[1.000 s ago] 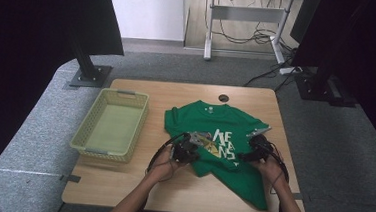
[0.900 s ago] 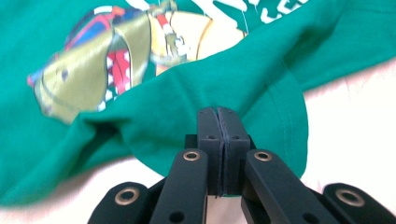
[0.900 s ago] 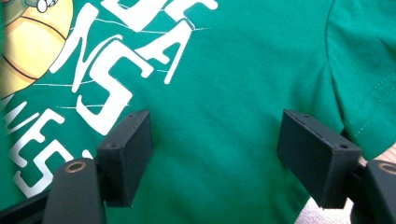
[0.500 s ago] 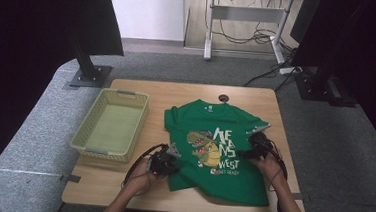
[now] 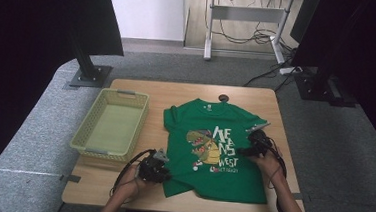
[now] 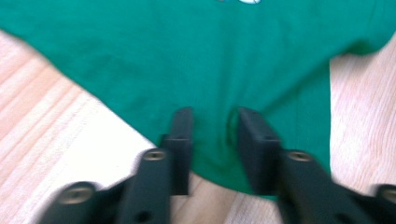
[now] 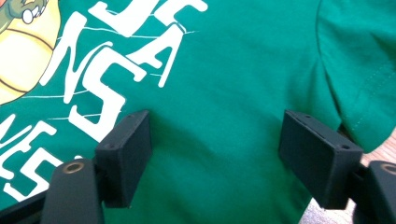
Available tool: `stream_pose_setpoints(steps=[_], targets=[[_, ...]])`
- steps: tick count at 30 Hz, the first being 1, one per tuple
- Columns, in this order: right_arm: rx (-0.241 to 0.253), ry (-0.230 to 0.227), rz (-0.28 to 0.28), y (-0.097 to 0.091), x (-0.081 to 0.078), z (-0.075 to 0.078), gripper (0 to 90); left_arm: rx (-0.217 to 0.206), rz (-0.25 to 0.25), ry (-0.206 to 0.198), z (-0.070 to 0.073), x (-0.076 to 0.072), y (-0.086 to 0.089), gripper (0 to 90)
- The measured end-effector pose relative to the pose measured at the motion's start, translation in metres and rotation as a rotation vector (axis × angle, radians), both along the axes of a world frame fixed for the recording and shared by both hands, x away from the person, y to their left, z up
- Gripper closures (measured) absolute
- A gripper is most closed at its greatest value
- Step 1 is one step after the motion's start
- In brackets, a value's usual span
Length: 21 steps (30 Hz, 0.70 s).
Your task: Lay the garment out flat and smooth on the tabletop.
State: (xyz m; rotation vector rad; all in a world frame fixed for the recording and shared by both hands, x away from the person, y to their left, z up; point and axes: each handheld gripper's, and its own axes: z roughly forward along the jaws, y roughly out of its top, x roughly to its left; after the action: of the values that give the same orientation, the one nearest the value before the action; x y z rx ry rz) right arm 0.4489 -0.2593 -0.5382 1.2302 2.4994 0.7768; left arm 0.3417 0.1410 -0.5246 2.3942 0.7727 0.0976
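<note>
Both grippers, left [image 6: 212, 140] just opened over the shirt [image 5: 213, 148] hem, right [image 7: 224, 158] wide near its sleeve, hold nothing; the flattened shirt could be re-wrinkled if dragged.

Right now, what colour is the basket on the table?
The basket is pale yellow-green; the high view shows it best.

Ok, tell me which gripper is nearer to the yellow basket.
Left. The left gripper sits at the T-shirt's lower left corner, just below and right of the basket. The right gripper rests on the shirt's far side, across the print from the basket.
</note>
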Motion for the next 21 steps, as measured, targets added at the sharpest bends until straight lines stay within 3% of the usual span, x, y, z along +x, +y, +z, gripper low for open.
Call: stream_pose_setpoints(steps=[1, 2, 3, 4, 5, 6, 7, 8, 9, 11, 12, 13, 14, 17, 18, 19, 21], targets=[[-0.008, 0.012, 0.008, 0.000, 0.001, 0.001, 20.1, -0.026, 0.025, -0.013, 0.002, -0.001, 0.002, 53.2], [-0.008, 0.012, 0.008, 0.000, 0.001, 0.001, 20.1, -0.026, 0.025, -0.013, 0.002, -0.001, 0.002, 42.5], [0.001, 0.010, 0.012, 0.000, -0.001, 0.003, 19.7, -0.034, 0.044, -0.021, 0.003, -0.004, 0.003, 42.5], [0.001, 0.010, 0.012, 0.000, -0.001, 0.003, 19.7, -0.034, 0.044, -0.021, 0.003, -0.004, 0.003, 32.2], [0.022, 0.006, 0.015, -0.001, -0.006, 0.008, 19.7, -0.034, 0.044, -0.021, 0.003, -0.004, 0.003, 32.2], [0.022, 0.006, 0.015, -0.001, -0.006, 0.008, 18.6, -0.008, 0.059, -0.037, 0.000, -0.008, 0.001, 32.2], [0.022, 0.006, 0.015, -0.001, -0.006, 0.008, 18.6, -0.008, 0.059, -0.037, 0.000, -0.008, 0.001, 21.6], [0.018, 0.004, 0.035, -0.002, -0.016, 0.014, 17.4, 0.019, 0.069, -0.054, -0.004, -0.011, -0.002, 21.6], [0.018, 0.004, 0.035, -0.002, -0.016, 0.014, 17.4, 0.019, 0.069, -0.054, -0.004, -0.011, -0.002, 16.8], [0.015, -0.001, 0.045, -0.002, -0.024, 0.017, 17.1, 0.019, 0.069, -0.054, -0.004, -0.011, -0.002, 16.8], [0.015, -0.001, 0.045, -0.002, -0.024, 0.017, 17.1, 0.098, 0.048, -0.080, -0.013, -0.017, -0.009, 16.8], [0.015, -0.001, 0.045, -0.002, -0.024, 0.017, 17.1, 0.098, 0.048, -0.080, -0.013, -0.017, -0.009, 14.1], [0.003, 0.007, 0.076, -0.002, -0.041, 0.014, 17.1, 0.098, 0.048, -0.080, -0.013, -0.017, -0.009, 14.1], [0.003, 0.007, 0.076, -0.002, -0.041, 0.014, 16.8, 0.127, 0.046, -0.067, -0.010, -0.019, -0.005, 13.9], [-0.027, 0.014, 0.081, -0.003, -0.048, 0.008, 16.8, 0.127, 0.046, -0.067, -0.010, -0.019, -0.005, 13.9], [-0.027, 0.014, 0.081, -0.003, -0.048, 0.008, 16.8, 0.147, 0.043, -0.055, -0.009, -0.020, 0.000, 13.9], [-0.064, 0.016, 0.067, -0.008, -0.048, 0.002, 16.5, 0.146, 0.047, -0.045, -0.008, -0.021, 0.004, 13.9]])
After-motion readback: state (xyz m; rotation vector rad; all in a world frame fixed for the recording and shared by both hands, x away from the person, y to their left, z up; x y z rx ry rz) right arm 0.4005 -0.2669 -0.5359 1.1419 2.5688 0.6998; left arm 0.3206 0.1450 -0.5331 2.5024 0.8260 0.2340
